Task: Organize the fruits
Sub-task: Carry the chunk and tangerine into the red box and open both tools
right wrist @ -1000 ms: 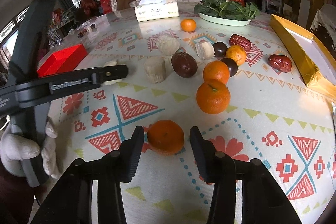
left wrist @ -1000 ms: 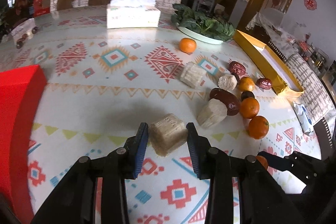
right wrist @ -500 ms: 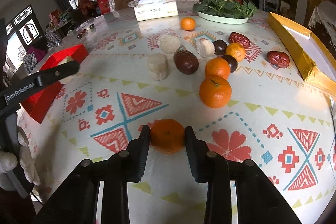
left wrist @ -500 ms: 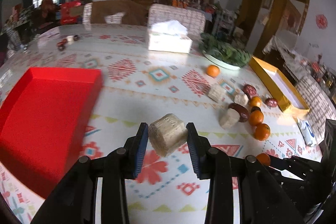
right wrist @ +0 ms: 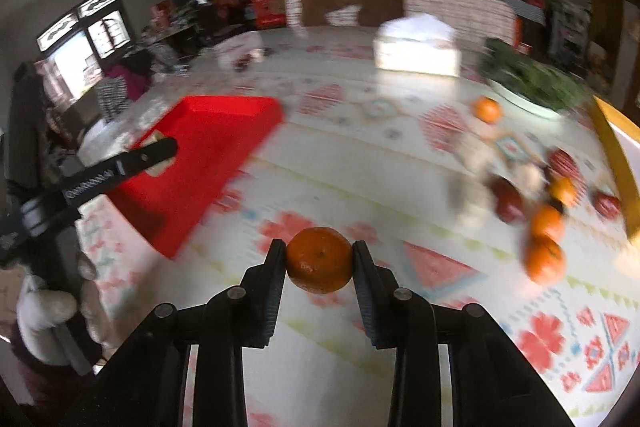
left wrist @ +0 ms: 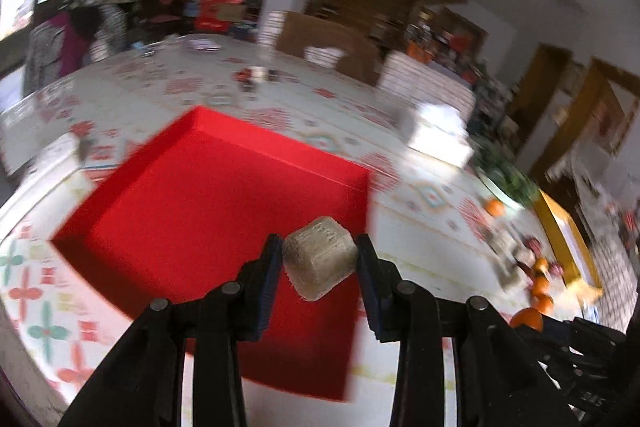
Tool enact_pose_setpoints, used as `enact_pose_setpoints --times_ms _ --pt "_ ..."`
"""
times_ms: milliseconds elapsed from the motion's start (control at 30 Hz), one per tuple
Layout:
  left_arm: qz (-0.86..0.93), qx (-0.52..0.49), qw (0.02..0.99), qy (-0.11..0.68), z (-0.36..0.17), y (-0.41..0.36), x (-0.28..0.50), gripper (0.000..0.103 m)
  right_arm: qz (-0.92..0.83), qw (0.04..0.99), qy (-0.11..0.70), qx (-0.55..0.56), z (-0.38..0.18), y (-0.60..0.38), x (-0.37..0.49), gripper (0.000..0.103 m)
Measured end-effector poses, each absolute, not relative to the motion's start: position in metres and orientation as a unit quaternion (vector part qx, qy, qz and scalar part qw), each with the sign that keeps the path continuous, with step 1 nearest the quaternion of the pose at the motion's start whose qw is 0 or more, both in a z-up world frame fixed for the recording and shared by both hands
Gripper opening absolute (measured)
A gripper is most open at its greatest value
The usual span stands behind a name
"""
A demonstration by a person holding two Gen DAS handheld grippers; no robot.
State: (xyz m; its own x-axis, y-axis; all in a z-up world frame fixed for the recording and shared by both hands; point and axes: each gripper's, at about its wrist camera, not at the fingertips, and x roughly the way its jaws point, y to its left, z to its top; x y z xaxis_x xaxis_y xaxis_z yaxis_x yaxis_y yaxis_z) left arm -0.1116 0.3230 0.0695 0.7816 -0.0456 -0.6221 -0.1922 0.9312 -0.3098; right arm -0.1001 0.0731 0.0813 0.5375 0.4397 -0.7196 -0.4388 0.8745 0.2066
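Note:
My left gripper point(left wrist: 319, 259) is shut on a pale beige block point(left wrist: 319, 263) and holds it in the air over the right part of a flat red tray point(left wrist: 192, 211). My right gripper point(right wrist: 320, 261) is shut on a small orange point(right wrist: 320, 259), lifted above the patterned tablecloth. In the right wrist view the left gripper point(right wrist: 154, 155) reaches over the red tray point(right wrist: 208, 147), held by a gloved hand point(right wrist: 44, 311). Several oranges point(right wrist: 546, 247), dark red fruits point(right wrist: 508, 197) and pale blocks point(right wrist: 472, 195) lie clustered at the right.
A tissue box point(right wrist: 416, 47) and a plate of leafy greens point(right wrist: 532, 87) stand at the back of the table. A single orange point(right wrist: 486, 109) lies near the plate. A yellow-rimmed box point(right wrist: 616, 163) sits at the right edge. Chairs and room clutter lie behind.
The left gripper carried the beige block up and left, from the tablecloth to above the red tray. The right gripper shut on the orange, lifted it and swung left.

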Motion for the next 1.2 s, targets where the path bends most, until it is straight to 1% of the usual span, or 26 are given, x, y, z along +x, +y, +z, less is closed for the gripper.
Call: enact_pose_setpoints --times_ms 167,300,433,600,700,767,833,967,1033,1067,1200 --pt "0.068 -0.205 0.920 0.328 0.060 0.369 -0.121 0.036 0.309 0.859 0.408 0.004 0.087 0.140 -0.089 0.036" --pt "0.078 -0.219 0.913 0.334 0.050 0.393 -0.122 0.036 0.342 0.842 0.417 -0.010 0.080 0.196 -0.080 0.036" --pt "0.078 -0.232 0.909 0.338 0.043 0.406 -0.123 0.036 0.347 0.833 0.428 -0.038 0.065 0.236 -0.073 0.036" --pt "0.065 -0.240 0.906 0.341 0.036 0.409 -0.118 0.036 0.344 0.825 0.445 -0.054 0.043 0.256 -0.068 0.036" --pt "0.057 -0.242 0.907 0.340 0.036 0.408 -0.115 0.040 0.332 0.830 0.444 -0.064 0.038 0.260 -0.068 0.037" --pt "0.052 -0.244 0.907 0.338 0.036 0.406 -0.115 0.045 0.332 0.829 0.447 -0.059 0.036 0.259 -0.066 0.037" --pt "0.052 -0.246 0.908 0.336 0.038 0.406 -0.115 0.054 0.331 0.829 0.448 -0.055 0.036 0.257 -0.066 0.037" --pt "0.054 -0.255 0.908 0.328 0.042 0.408 -0.120 0.058 0.333 0.827 0.450 -0.047 0.037 0.255 -0.067 0.037" --pt "0.058 -0.258 0.908 0.324 0.044 0.408 -0.122 0.062 0.333 0.826 0.452 -0.046 0.036 0.254 -0.069 0.040" --pt "0.058 -0.259 0.908 0.323 0.045 0.409 -0.123 0.062 0.329 0.826 0.455 -0.045 0.034 0.252 -0.069 0.042" --pt "0.056 -0.257 0.911 0.317 0.051 0.403 -0.126 0.062 0.320 0.829 0.456 -0.040 0.035 0.245 -0.077 0.043"
